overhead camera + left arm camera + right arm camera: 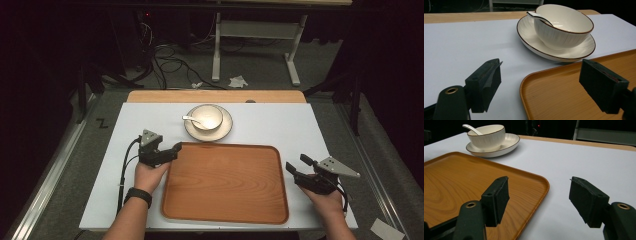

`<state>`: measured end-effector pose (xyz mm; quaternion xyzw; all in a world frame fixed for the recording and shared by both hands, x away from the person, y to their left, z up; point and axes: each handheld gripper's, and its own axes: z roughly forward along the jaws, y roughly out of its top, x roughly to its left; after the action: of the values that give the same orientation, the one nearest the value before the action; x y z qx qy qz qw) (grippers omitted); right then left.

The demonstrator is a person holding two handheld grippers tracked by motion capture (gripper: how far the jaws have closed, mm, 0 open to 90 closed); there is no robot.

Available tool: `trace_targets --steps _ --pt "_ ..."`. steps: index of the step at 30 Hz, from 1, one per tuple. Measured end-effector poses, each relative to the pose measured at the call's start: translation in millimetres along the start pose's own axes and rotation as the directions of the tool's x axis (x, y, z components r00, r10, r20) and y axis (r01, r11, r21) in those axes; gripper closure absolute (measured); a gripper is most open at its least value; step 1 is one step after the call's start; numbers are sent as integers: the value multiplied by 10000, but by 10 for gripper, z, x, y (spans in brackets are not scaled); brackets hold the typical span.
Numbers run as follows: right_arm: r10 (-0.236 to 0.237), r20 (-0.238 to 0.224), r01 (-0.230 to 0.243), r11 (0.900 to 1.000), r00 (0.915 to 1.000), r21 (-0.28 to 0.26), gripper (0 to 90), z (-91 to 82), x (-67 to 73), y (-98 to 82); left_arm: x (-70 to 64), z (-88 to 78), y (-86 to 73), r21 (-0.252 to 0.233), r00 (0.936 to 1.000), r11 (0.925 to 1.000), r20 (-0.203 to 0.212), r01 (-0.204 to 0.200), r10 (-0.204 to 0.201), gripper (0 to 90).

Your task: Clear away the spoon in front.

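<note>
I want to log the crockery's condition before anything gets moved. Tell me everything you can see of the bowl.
The bowl is white, glossy like ceramic, with fine vertical ribs outside and a thin dark line round its rim. It stands upright on a matching saucer, on the white tabletop just beyond the wooden tray. A white spoon rests inside, its handle leaning over the rim. No chips or cracks show. Neither gripper touches it.

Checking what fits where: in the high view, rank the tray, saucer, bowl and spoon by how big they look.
Largest to smallest:
1. tray, by far.
2. saucer.
3. bowl, sitting within the saucer's rim.
4. spoon, only partly visible, resting in the bowl.
</note>
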<state>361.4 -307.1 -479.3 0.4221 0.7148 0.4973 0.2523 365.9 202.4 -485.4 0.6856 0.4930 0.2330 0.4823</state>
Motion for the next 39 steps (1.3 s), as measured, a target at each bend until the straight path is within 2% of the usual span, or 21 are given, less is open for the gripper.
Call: trace_targets --steps 5,11,19,29,33,39 --pt "-4 37 4 10000 10000 -11 333 -12 -9 -8 41 191 104 46 10000 10000 6 44 -44 206" --pt "-58 24 58 9999 10000 94 334 -14 -8 -21 122 362 154 118 9995 9995 -40 308 -308 221" --pt "95 27 -96 9999 10000 103 335 -5 -15 -35 176 413 173 233 9980 9978 -144 614 -610 225" --pt "62 -8 -61 9998 10000 166 335 20 -28 -41 192 604 314 443 9988 9978 -108 488 -484 232" --pt "88 -35 -87 9999 10000 142 336 18 -29 -38 196 720 415 758 9997 9970 -150 178 -167 233" --pt "-101 -159 102 9999 9998 57 335 19 5 -22 246 864 544 706 9991 9968 -246 369 -352 234"
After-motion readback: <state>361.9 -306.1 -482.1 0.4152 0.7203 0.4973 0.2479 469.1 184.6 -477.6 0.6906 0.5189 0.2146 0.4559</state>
